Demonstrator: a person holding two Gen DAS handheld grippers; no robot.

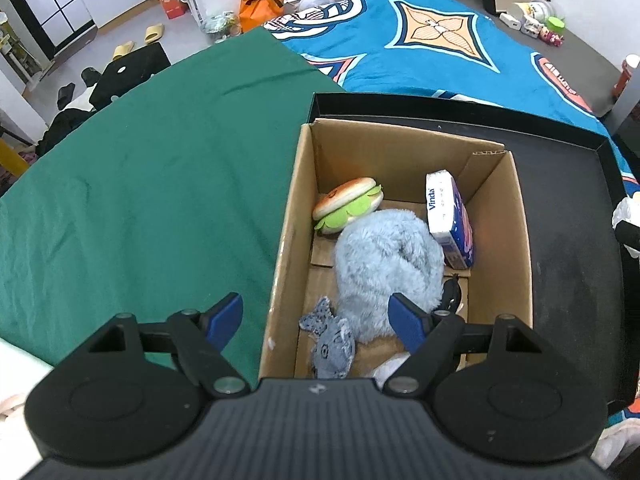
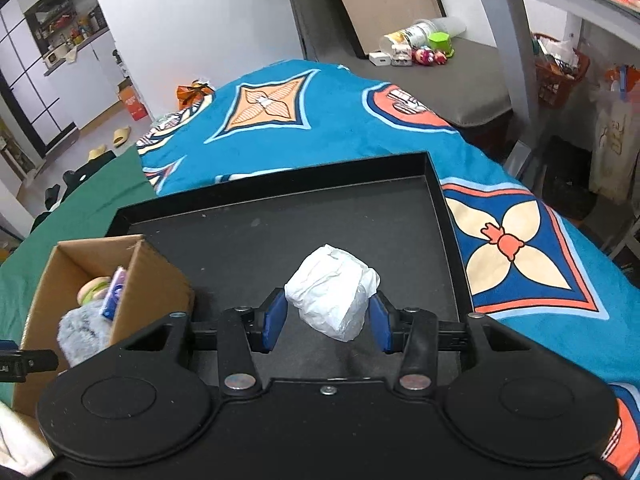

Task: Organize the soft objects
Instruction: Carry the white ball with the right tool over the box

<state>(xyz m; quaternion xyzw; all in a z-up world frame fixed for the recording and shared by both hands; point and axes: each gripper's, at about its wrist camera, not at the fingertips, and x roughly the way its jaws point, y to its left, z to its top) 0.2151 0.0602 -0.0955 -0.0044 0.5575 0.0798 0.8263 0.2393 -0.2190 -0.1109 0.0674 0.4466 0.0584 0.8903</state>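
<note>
A cardboard box (image 1: 288, 220) stands at the left end of a black tray (image 1: 560, 264). In it lie a plush burger (image 1: 348, 204), a fluffy light-blue plush (image 1: 380, 264), a small grey fish toy (image 1: 330, 340) and a Vinda tissue pack (image 1: 450, 220). My left gripper (image 1: 316, 320) hangs open over the box's near-left corner, with nothing between its blue pads. My right gripper (image 2: 326, 318) is shut on a white soft bundle (image 2: 332, 298), held above the tray (image 2: 280, 236). The box (image 2: 152, 280) shows at lower left in the right wrist view.
The tray sits on a bed with a blue patterned blanket (image 1: 420, 52) and a green cloth (image 1: 140, 180). Small toys and containers (image 2: 416, 46) rest on a grey surface beyond. Slippers (image 1: 138, 40), an orange bag (image 1: 260, 0) and dark clothes lie on the floor at far left.
</note>
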